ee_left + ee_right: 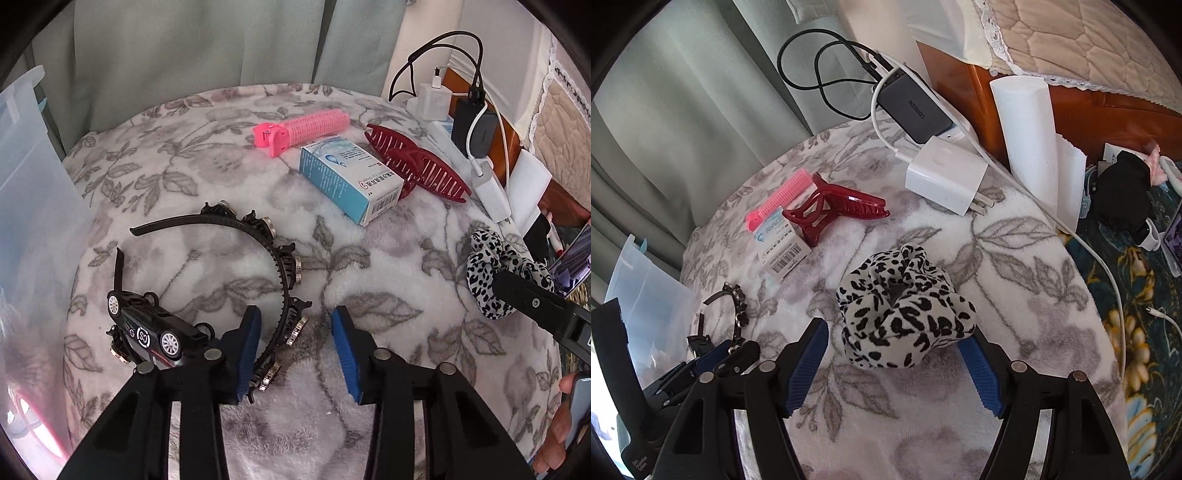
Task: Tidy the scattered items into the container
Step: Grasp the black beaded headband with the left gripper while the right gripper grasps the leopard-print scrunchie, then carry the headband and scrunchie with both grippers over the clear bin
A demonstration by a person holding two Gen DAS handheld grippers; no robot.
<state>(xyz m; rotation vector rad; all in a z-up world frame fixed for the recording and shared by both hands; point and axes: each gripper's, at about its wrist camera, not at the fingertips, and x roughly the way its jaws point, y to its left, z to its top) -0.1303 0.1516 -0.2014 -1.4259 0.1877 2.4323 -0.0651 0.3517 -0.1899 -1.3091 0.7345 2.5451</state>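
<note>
My left gripper (295, 347) is open and empty, its jaws straddling the right side of a black jewelled headband (284, 266) on the floral blanket. A black toy car (147, 332) lies on the headband's left end. My right gripper (897, 369) is open, with a leopard-print scrunchie (905, 314) between its fingertips; the scrunchie also shows at the right of the left wrist view (491, 273). A pink hair roller (306, 127), a blue and white box (351, 177) and a dark red claw clip (421, 166) lie farther back. A clear plastic container (33, 192) stands at the left.
Chargers and cables (923, 122) lie at the blanket's far right edge beside a wooden bed frame (1089, 107). A white paper roll (1030, 136) leans there. Green curtains (203, 48) hang behind. A phone (572, 258) sits at the far right.
</note>
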